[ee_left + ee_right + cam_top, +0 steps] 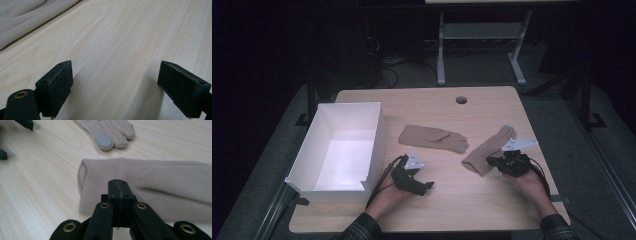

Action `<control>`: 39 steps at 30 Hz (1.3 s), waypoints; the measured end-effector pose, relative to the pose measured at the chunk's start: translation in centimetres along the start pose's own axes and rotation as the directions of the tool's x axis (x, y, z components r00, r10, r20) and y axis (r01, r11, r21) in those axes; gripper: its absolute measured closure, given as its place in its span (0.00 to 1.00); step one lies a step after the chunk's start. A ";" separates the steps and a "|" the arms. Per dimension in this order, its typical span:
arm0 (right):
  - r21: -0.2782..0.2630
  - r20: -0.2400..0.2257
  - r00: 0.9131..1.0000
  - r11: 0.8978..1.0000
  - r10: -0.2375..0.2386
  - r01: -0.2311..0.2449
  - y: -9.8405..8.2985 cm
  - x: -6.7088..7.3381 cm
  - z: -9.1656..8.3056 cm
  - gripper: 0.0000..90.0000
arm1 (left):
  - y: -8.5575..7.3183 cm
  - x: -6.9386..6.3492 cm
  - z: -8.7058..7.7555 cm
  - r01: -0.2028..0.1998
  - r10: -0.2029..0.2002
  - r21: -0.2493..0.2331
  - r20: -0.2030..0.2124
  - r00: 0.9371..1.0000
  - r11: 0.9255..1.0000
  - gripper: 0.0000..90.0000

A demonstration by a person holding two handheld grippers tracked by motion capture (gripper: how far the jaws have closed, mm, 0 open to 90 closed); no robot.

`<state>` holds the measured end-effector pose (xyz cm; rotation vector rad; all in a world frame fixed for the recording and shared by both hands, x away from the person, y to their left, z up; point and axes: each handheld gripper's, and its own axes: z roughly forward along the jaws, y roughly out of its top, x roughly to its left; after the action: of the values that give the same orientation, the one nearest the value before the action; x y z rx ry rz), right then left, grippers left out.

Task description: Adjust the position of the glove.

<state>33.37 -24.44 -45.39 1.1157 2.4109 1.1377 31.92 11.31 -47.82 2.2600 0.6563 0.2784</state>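
Observation:
Two tan gloves lie on the wooden table (462, 200). One glove (432, 136) (112, 130) rests flat mid-table, a grey pad on one fingertip. The other glove (489, 150) (155, 182) lies at the right, cuff toward me. My right gripper (492, 161) (118, 185) is shut, its jaws pressed together on the near edge of that glove beside the cuff opening. My left gripper (428, 186) (116, 72) stands open low over bare wood with nothing between its pads (60, 87); pale cloth (25, 15) shows beyond it at the upper left.
An open white box (377, 135) stands on the table's left side, with nothing inside it. A round cable hole (461, 100) sits near the far edge. A desk frame (482, 45) stands on the floor beyond the table.

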 end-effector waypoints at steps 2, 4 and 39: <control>-0.003 0.000 1.000 1.000 -0.003 0.003 0.2 0.0 0.2 1.00 | 0.0 0.0 0.0 0.001 -0.001 0.000 0.000 1.000 1.000 0.14; -0.003 -0.005 1.000 1.000 -0.007 0.007 0.7 0.2 0.7 1.00 | 0.0 0.0 0.0 0.002 -0.002 0.000 0.000 1.000 1.000 0.14; 0.081 -0.078 0.995 0.995 -0.055 0.061 1.6 2.2 4.4 1.00 | 0.0 -0.1 0.0 0.006 -0.006 0.000 0.000 1.000 1.000 0.14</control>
<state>35.00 -19.76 -46.89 1.0367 2.5524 1.0892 31.82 11.28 -47.83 2.2579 0.6625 0.2752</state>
